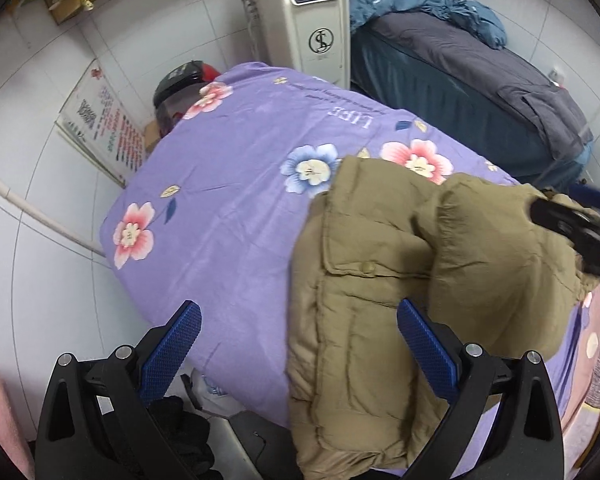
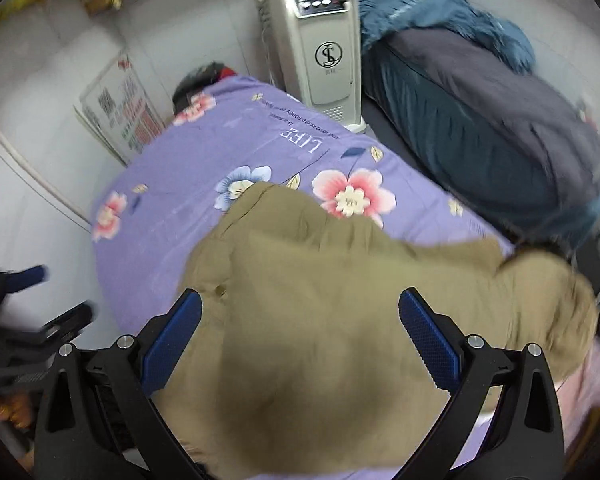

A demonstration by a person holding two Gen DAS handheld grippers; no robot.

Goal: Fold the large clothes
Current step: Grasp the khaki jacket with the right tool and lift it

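A padded olive-brown jacket (image 1: 400,280) lies bunched on the near right part of a bed with a purple floral sheet (image 1: 228,208). It also shows in the right wrist view (image 2: 320,320), blurred. My left gripper (image 1: 300,328) is open above the jacket's left edge and the sheet, holding nothing. My right gripper (image 2: 300,320) is open above the jacket's middle, empty. The right gripper shows in the left wrist view (image 1: 580,232) at the far right, over the jacket. The left gripper shows in the right wrist view (image 2: 32,300) at the far left.
A white machine (image 1: 312,20) with a display stands at the head of the bed. A second bed with dark grey and teal bedding (image 1: 480,68) lies to the right. A poster (image 1: 108,128) leans on the tiled wall at left. A dark helmet-like object (image 1: 180,88) sits at the far corner.
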